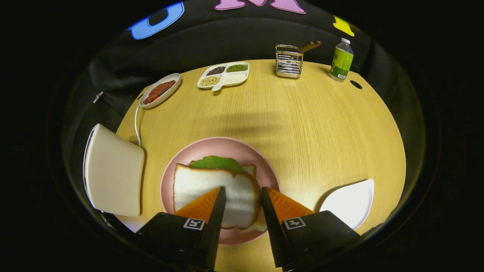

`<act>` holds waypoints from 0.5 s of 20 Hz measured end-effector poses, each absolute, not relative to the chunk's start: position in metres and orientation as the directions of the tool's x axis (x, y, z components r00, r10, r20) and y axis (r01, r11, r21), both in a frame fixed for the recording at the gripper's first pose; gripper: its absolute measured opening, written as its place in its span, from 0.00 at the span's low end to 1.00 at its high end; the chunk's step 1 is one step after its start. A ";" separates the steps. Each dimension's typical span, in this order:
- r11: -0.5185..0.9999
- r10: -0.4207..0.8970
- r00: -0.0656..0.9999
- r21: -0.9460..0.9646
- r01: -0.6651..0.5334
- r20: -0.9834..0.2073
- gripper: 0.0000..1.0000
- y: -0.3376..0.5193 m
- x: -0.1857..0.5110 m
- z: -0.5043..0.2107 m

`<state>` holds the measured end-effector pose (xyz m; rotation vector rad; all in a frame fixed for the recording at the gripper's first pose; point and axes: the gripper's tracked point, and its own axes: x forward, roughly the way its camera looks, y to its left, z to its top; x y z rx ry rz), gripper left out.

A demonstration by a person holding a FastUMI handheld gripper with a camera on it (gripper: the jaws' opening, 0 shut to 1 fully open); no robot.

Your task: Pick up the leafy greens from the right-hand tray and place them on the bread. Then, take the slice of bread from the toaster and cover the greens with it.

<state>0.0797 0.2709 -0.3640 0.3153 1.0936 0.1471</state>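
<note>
Both tongs [243, 194] fingers straddle the top bread slice [211, 189], apart.

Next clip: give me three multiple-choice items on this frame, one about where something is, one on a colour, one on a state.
1. Where does the top bread slice lie?
A. In the toaster
B. On the greens on the pink plate
C. On the white tray to the right

2. What colour is the plate under the sandwich?
A. Pink
B. Blue
C. Grey

3. How do the fingers of the gripper stand?
A. Shut on the bottle
B. Shut on the plate's rim
C. Apart, over the bread

Answers:
1. B, since the leafy greens peek out from under the slice on the plate, just ahead of the fingers.
2. A, the rim around the bread is pink.
3. C, a gap shows between the two fingers, with the bread seen through it and neither clearly pressing on it.
</note>
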 end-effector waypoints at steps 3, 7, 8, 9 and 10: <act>0.954 0.252 0.463 0.298 0.028 -0.850 0.75 0.265 0.081 -0.364; 0.959 0.247 0.480 0.283 0.003 -0.842 0.89 0.261 0.082 -0.358; 0.961 0.244 0.487 0.278 -0.002 -0.839 0.95 0.259 0.080 -0.355; 0.959 0.247 0.498 0.285 -0.002 -0.831 0.99 0.258 0.078 -0.349; 0.954 0.260 0.514 0.301 -0.004 -0.817 0.99 0.258 0.078 -0.341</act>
